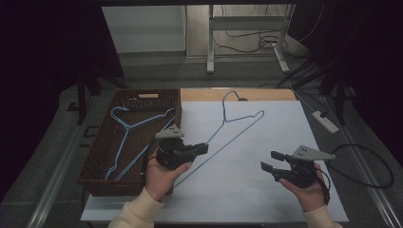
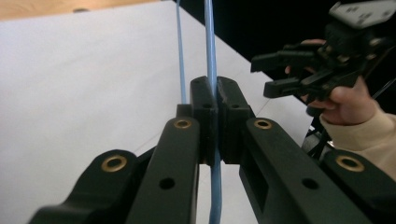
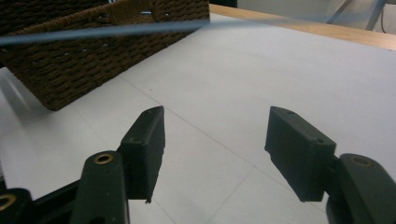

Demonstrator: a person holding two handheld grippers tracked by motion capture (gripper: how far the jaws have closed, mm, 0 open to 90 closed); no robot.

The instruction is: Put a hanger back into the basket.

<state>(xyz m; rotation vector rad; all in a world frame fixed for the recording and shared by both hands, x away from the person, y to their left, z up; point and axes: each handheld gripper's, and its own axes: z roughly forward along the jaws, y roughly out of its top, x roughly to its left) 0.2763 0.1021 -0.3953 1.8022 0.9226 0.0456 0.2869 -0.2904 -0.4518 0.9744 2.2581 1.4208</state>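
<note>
While the left gripper (image 1: 202,148) clamps the long bottom wire of the blue hanger (image 1: 237,124) on the white table (image 1: 266,190), the high view shows the hanger's hook pointing away toward the far edge and a second hanger (image 1: 124,137) already lying in the wicker basket (image 1: 95,156) to the left. The right gripper (image 1: 272,160) hangs apart over the table, holding nothing. Judging from this, the step is to carry the hanger over the basket wall; lift enough that the hook end clears the rim before swinging left.

In the left gripper view the jaws are shut tight on the wire (image 2: 211,56), which runs straight up between them: a firm pinch, though a thin wire may pivot, so move slowly.

In the right gripper view the jaws stand wide apart, the basket (image 3: 70,60) beyond; it could steady the far end.
</note>
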